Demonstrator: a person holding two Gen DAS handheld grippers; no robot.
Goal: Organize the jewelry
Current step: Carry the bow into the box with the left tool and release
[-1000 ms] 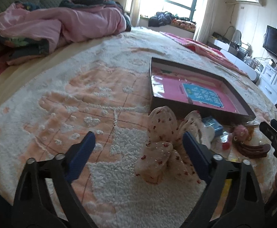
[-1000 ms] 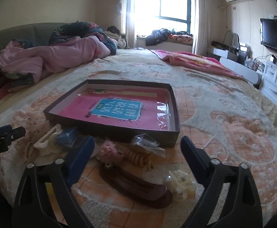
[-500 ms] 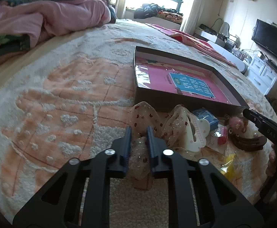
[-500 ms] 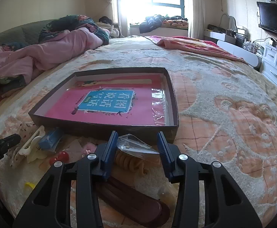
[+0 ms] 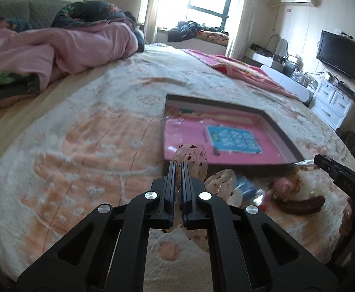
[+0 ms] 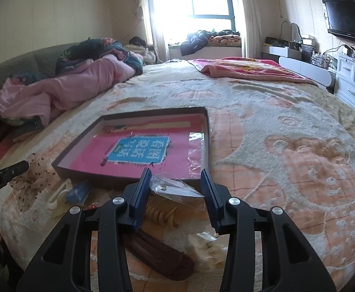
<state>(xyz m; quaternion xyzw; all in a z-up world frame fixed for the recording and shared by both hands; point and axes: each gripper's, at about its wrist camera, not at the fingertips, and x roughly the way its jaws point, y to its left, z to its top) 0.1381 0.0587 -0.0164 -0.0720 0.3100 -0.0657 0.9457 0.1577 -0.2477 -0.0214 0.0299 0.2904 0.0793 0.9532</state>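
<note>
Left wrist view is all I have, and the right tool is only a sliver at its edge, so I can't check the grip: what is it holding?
Observer: The right tool has just been closing its jaws, and a clear plastic bag is pinched between its pads.
Operator: Anything under the bag?
Observer: A tan coiled hair tie lies just below it, on the blanket.
Operator: And closer to the tool's body?
Observer: A small whitish clip, blurred, sits near the right finger, beside the brown hair clip.
</note>
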